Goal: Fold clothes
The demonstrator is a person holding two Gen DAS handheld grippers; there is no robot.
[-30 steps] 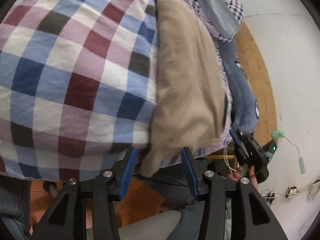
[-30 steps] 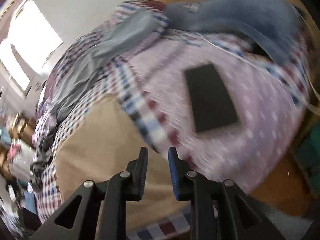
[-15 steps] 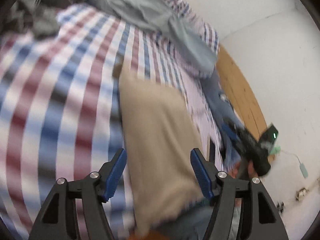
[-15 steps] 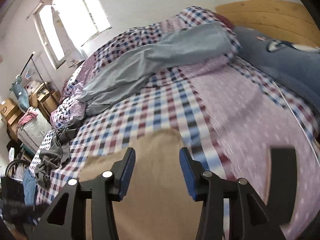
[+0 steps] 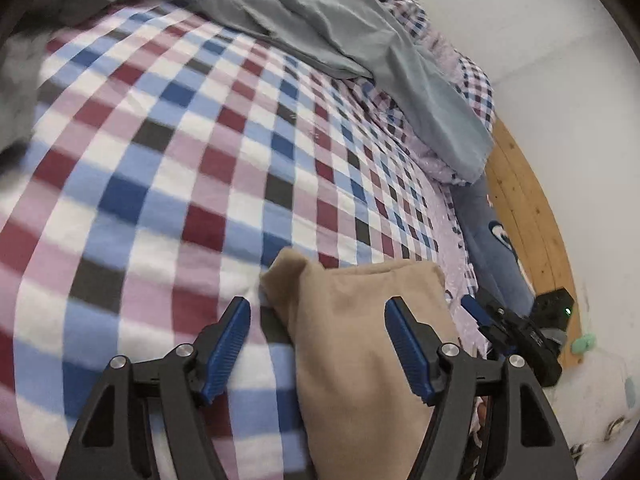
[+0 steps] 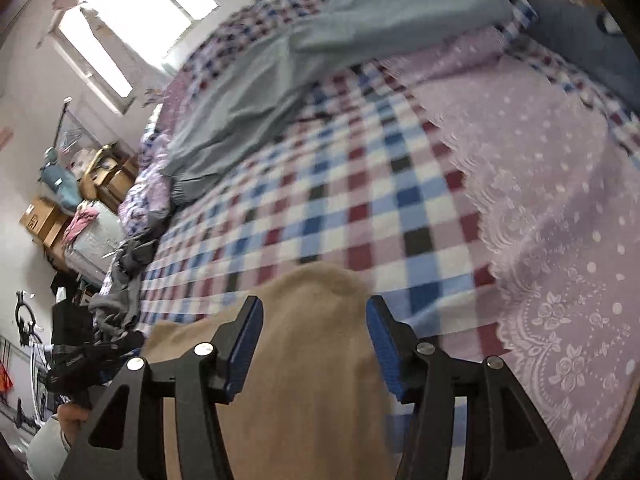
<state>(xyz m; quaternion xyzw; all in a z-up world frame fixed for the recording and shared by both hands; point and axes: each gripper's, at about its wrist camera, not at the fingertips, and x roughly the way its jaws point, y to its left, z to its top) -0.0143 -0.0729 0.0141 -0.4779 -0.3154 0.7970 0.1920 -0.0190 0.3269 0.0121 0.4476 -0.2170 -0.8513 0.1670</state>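
Nothing here can be read — the cardboard box [image 6: 35, 222] by the wall carries a dark mark, perhaps print, too small to make out, and the blue pillow [image 5: 494, 240] shows only a white shape.

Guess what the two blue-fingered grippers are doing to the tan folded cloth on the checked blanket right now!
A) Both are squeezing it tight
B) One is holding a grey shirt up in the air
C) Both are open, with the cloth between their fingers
C: the left gripper and the right gripper both stand with fingers wide apart, the tan folded cloth lying loose between them on the checked blanket.
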